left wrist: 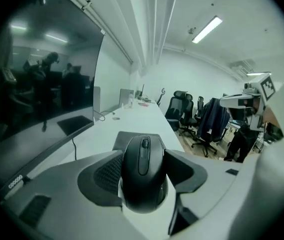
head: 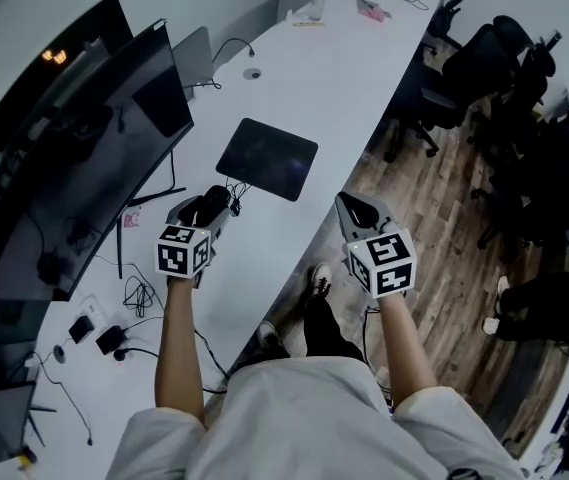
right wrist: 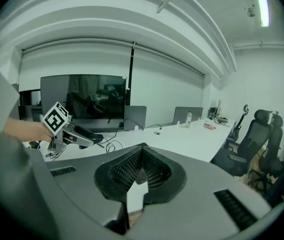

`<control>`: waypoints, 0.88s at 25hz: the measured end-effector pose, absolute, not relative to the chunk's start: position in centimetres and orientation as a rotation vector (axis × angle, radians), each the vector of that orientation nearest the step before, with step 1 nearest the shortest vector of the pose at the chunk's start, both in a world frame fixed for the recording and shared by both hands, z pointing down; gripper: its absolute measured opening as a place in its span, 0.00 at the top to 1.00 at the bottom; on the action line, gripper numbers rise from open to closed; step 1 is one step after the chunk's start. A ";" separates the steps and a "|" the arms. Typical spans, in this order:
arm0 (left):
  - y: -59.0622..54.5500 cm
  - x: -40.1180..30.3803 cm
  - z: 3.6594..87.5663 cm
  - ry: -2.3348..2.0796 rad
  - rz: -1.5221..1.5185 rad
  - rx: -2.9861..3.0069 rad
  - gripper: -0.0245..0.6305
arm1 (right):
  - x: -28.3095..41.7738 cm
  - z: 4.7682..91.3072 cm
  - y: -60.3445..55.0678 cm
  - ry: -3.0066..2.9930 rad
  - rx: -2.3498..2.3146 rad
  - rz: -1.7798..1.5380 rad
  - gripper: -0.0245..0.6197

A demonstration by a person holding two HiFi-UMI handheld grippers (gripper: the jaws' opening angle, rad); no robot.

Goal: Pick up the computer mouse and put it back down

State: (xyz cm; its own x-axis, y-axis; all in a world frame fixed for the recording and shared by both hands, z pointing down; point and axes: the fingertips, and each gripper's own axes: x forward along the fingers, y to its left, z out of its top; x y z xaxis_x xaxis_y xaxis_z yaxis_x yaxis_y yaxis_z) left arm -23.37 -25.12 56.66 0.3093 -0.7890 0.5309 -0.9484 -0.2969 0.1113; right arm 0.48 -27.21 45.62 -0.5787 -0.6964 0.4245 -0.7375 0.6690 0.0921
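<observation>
Aloft over the white desk (head: pixel 324 78), the left gripper (left wrist: pixel 144 170) has its two jaws clamped on the flanks of a black computer mouse (left wrist: pixel 142 154), scroll wheel facing up and nose pointing away from the person. The mouse hangs clear of the desktop, with the dark mouse pad (head: pixel 267 158) lying empty at about one o'clock of it in the head view. A curved monitor (head: pixel 84 168) fills the side from nine to eleven o'clock. At three o'clock, out past the desk edge and over the wooden floor, the right gripper (right wrist: pixel 141 171) is held idle (jaws closed tip to tip, nothing between them).

By the look of it the pick-up half of the job is done and the put-down half is next. That calls for a level descent onto the pad or the bare desk beside it, letting the mouse's base settle flat before the jaws spread, so it does not drop or skid.
</observation>
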 end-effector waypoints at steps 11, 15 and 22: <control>-36.7 -22.7 53.2 -1.704 0.507 2.145 0.55 | 1.6 46.0 -38.6 -2.503 1.057 0.153 0.94; -42.6 -23.0 54.8 -1.744 0.528 2.087 0.55 | 1.2 47.2 -44.2 -2.504 0.988 0.158 0.94; -49.7 -21.4 59.0 -1.730 0.554 2.008 0.55 | 0.6 51.1 -52.0 -2.484 0.858 0.173 0.94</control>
